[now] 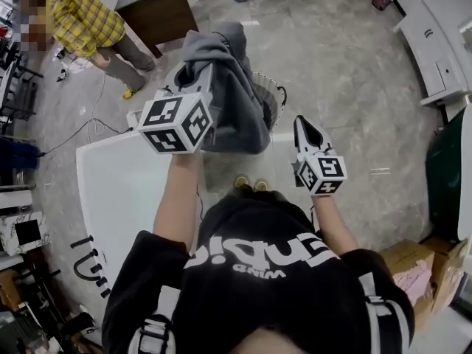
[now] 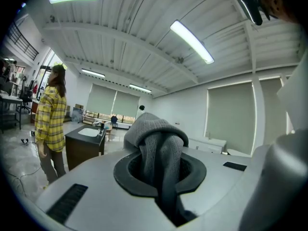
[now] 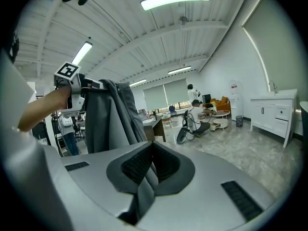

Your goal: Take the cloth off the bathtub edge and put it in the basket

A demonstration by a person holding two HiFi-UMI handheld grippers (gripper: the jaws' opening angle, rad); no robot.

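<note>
The white bathtub [image 1: 118, 190] fills the lower left. Beyond its far corner a grey knitted cloth [image 1: 236, 94] hangs in the air, covering part of the wire basket [image 1: 274, 94] on the floor. The left gripper [image 1: 198, 76] is clamped on the cloth's top. The right gripper [image 1: 304, 127], jaws together and empty, is apart from the cloth.

Plaid-shirted person [image 1: 82, 22]; dark vanity cabinet [image 1: 156, 9]

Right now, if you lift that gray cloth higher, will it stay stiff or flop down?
Probably floppy: the cloth droops in folds from the left gripper. It is likely light, since one pinch holds it. Its knit looks grippy, so it is unlikely to slip.
</note>
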